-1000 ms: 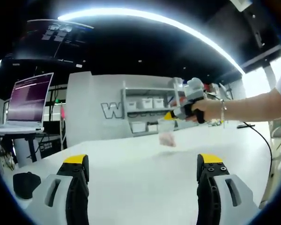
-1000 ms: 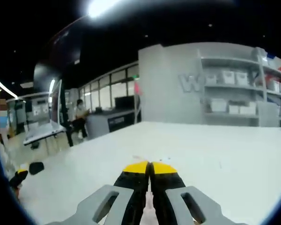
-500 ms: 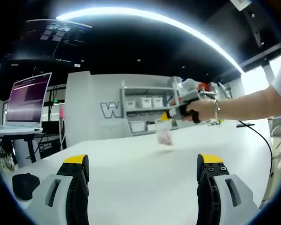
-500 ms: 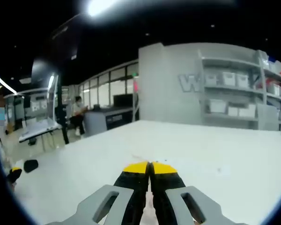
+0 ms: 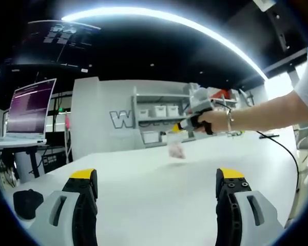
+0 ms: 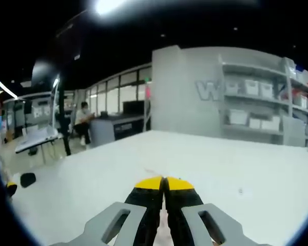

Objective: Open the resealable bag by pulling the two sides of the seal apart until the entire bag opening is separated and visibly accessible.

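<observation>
The bag (image 5: 175, 146) hung up in the air over the white table (image 5: 159, 195), pinched at its top by the right gripper (image 5: 180, 126), jaws closed tight. It hung straight down, small, see-through, with something pinkish inside. The left gripper (image 5: 156, 177) was well apart from it, jaws wide and holding nothing.

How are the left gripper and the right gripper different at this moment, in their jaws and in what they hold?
The left gripper has its jaws spread wide apart with only the white table between them; the right gripper has its jaws pressed together. The left gripper holds nothing, while the right gripper, seen in the left gripper view, holds the resealable bag hanging above the table. Both have yellow-tipped jaws.
</observation>
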`<state>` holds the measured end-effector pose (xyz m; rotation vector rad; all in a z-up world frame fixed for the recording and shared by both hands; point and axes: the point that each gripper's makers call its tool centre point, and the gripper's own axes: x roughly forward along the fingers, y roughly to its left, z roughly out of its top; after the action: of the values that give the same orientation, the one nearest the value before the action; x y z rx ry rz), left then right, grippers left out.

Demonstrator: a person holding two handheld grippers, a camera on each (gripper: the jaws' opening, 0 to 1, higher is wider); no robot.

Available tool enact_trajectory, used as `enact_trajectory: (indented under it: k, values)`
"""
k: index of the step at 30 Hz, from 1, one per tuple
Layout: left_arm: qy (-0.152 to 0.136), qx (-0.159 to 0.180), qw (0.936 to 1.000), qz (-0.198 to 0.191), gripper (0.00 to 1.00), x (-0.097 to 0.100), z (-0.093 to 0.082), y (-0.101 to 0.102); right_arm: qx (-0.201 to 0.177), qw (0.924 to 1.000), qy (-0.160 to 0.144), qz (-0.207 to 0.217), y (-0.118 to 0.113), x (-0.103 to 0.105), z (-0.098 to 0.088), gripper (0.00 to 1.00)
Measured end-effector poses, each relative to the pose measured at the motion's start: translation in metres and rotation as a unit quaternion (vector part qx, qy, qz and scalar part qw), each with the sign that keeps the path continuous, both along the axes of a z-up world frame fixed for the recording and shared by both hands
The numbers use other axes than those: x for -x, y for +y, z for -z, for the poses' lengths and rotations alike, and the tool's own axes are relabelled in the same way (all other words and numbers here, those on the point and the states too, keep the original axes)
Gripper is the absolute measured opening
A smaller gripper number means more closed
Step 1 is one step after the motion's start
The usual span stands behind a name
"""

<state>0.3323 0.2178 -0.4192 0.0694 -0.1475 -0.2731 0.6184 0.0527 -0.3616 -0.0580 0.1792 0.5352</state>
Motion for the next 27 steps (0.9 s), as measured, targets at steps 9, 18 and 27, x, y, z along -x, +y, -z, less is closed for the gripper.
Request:
enact_trajectory:
  k: [9, 18, 27]
  values:
    - [0.002, -0.001, 1.0000, 0.000, 0.94, -0.002, -0.001, 0.001, 0.014, 0.9999, 0.001, -0.002, 0.007, -0.010, 0.007, 0.00]
    - [0.001, 0.001, 1.0000, 0.000, 0.94, -0.002, -0.001, 0.001, 0.026, 0.9996, 0.000, 0.007, 0.004, -0.018, 0.010, 0.00]
    - [0.003, 0.000, 1.0000, 0.001, 0.94, -0.001, -0.001, 0.000, 0.028, 0.9995, 0.000, 0.017, -0.001, -0.025, 0.012, 0.00]
